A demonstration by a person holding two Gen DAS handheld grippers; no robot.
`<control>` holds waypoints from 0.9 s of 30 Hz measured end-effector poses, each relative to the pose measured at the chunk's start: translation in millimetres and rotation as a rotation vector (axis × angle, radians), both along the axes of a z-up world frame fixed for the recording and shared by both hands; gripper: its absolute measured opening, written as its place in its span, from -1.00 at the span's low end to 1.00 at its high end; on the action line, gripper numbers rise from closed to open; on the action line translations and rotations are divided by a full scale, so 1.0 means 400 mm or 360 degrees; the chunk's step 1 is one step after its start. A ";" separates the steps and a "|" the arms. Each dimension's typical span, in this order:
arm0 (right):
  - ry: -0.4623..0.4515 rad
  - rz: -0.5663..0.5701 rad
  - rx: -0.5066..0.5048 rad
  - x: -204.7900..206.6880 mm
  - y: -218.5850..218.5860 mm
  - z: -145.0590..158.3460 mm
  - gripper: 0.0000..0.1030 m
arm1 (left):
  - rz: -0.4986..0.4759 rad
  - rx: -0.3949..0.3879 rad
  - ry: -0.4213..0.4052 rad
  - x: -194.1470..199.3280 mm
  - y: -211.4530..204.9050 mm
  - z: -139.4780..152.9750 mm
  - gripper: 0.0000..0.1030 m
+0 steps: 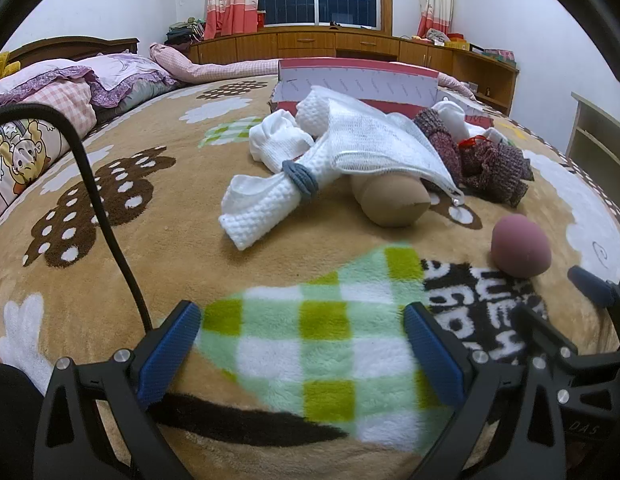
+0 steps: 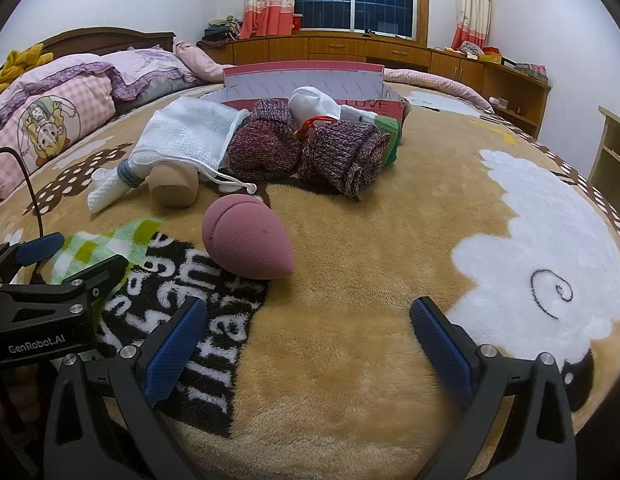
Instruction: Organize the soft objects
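While both tools hover low over the tan fleece blanket [image 2: 349, 280], the left gripper [image 1: 302, 344] stands with its blue pads spread wide over a green-and-white checked patch [image 1: 310, 336], nothing between them; the right gripper [image 2: 308, 344] is likewise fully spread over bare tan pile, holding nothing. A pink egg-shaped sponge [image 2: 244, 238] lies on the blanket just beyond the right gripper, to the left of its centre line, touching neither pad; in the left wrist view the same sponge [image 1: 519, 246] sits to the near right. Farther off, the soft items form a loose heap: a rolled white waffle towel [image 1: 266, 200] bound by a grey band [image 1: 302, 178], a white mesh drawstring bag [image 1: 381, 144] draped over a beige stuffed roll [image 1: 393, 202], and maroon knitted socks [image 2: 306, 148] to the right of the bag; white socks [image 2: 313, 102] and a green knit piece [image 2: 389, 136] lie at the far side of the heap. Behind the heap stands an open red-and-white box [image 2: 306, 78]; some white pieces rest against its front wall.
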State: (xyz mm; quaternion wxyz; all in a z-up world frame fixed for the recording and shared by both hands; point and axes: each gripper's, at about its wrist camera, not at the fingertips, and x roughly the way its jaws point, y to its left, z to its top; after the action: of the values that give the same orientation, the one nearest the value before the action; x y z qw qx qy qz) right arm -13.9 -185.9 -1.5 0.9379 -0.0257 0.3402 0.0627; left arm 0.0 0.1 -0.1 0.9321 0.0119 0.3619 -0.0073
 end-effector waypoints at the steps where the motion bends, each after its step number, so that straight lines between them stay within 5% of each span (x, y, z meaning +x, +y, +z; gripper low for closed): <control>1: 0.0000 0.0000 0.0000 0.000 0.000 0.000 1.00 | 0.0000 0.0000 0.0000 0.000 0.000 0.000 1.00; 27: 0.0000 0.0001 0.0015 -0.001 -0.004 0.001 1.00 | 0.0000 0.0003 -0.0002 0.000 0.000 0.000 1.00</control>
State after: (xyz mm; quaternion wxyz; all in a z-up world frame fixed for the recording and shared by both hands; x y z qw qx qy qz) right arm -14.1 -187.6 -0.9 0.9380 -0.0212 0.3399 0.0645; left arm -0.1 0.0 -0.1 0.9323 0.0128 0.3614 -0.0069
